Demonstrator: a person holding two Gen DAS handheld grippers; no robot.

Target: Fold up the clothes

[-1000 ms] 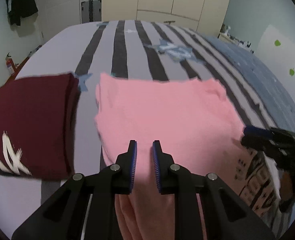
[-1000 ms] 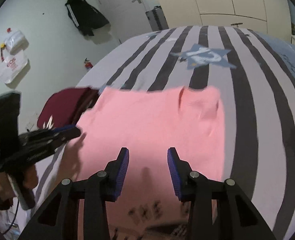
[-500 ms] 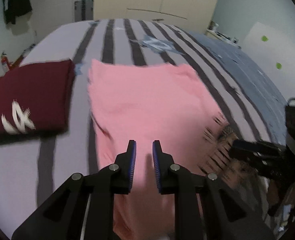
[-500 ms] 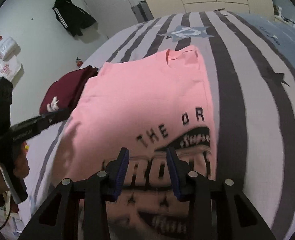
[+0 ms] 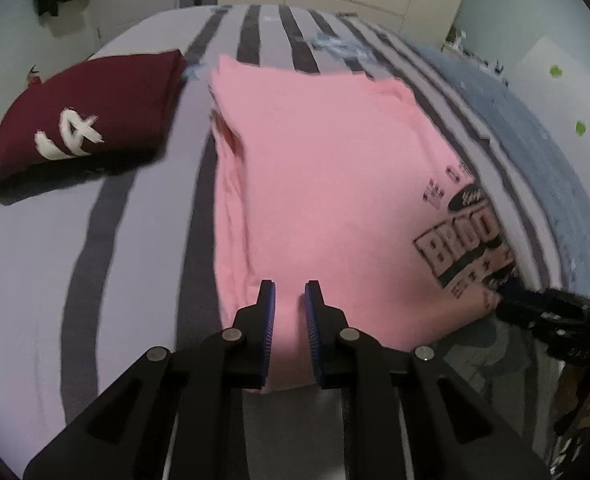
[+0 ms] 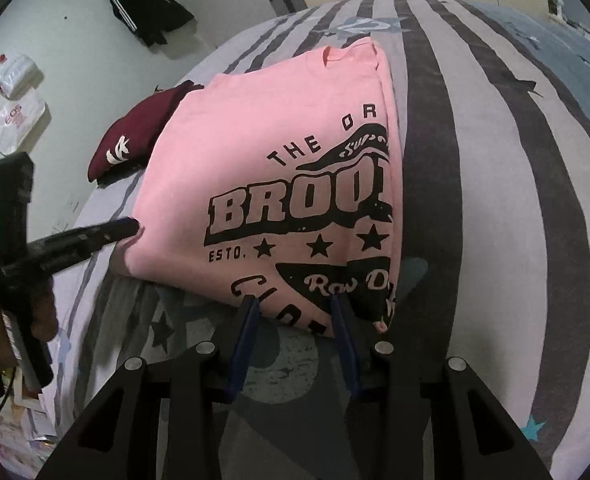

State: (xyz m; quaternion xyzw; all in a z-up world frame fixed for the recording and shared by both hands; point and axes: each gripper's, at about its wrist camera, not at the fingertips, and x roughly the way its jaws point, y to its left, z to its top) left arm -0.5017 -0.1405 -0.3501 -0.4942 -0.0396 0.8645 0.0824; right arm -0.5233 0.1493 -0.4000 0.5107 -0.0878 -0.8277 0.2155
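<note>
Pink cotton T-shirt (image 6: pixel 279 168), seen a second ago with plain fabric uppermost, is now laid flat with black printed lettering exposed. Its hem has been drawn to lower centre of right wrist view. Folded maroon garment (image 5: pixel 83 116) is shifted toward upper left of left wrist view.

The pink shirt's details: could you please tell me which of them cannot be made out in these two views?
- Print on the pink shirt: right wrist view, wording stops at the folded right edge, the rest hidden.
- Same print, left wrist view: motion blur, small lines unreadable.
- Shirt's near hem: right wrist view, partly behind the right gripper.
- Left gripper: its grip on the fabric is unclear.
</note>
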